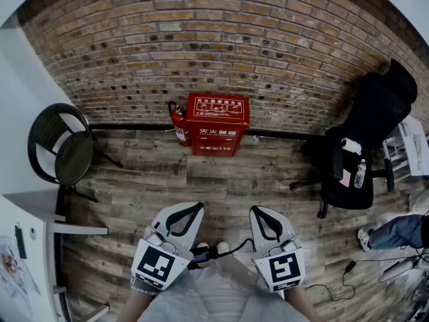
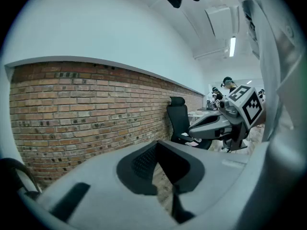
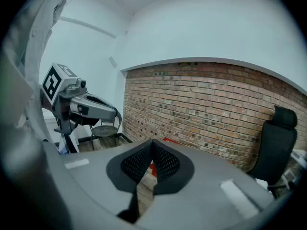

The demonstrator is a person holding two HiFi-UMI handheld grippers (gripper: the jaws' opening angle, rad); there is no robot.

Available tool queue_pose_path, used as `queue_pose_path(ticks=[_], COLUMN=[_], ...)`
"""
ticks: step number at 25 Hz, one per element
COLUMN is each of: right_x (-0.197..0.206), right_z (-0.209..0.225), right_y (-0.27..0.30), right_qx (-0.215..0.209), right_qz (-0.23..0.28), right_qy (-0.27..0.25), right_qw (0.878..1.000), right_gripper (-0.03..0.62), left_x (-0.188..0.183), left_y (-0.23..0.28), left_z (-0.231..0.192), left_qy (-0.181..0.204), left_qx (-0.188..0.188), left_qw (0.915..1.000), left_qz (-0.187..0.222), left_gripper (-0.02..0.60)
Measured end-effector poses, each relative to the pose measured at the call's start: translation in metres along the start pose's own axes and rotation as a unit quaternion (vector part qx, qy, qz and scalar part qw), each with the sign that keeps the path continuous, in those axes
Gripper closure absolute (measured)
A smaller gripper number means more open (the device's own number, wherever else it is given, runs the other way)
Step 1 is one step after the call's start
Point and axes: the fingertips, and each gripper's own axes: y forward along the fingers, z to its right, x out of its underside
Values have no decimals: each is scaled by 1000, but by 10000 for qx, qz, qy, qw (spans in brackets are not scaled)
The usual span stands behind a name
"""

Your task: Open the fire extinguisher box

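Okay, the red metal fire extinguisher box (image 1: 218, 123) sits at the far side of the room on the grey wooden plank floor (image 1: 221, 180), its back against the brown brick wall (image 1: 221, 39). It stands upright with its white-printed front face turned to the near side, toward us, and the door shut. In the head view we see it about as wide as tall, so we can't call a long axis. Just beside its left edge stands a red fire extinguisher cylinder (image 1: 178, 125), upright, long axis vertical, black hose at the top.

The left gripper (image 1: 194, 208) and the right gripper (image 1: 257, 210) are both near, well apart from the box, with their tips pointing far, toward it. The left gripper's jaws are pressed together with nothing between them. The right gripper's jaws are the same, pressed together and empty, and we see a bit of the red box past them.

There is a black round-backed chair (image 1: 64, 149) at left and a black office chair (image 1: 365, 133) at right.
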Motion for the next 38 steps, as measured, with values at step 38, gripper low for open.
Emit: queue_pose_path(ticks=[38], right_x=[-16], right_z=[-4], right_y=[18], right_qx=[400], right_qz=[125], right_qy=[148], right_qw=[9990], right_gripper=[586], left_x=[-11], left_y=[-9], left_z=[-33], left_qy=[60], left_qx=[40], left_qw=[9994], left_qz=[324], left_gripper=[583])
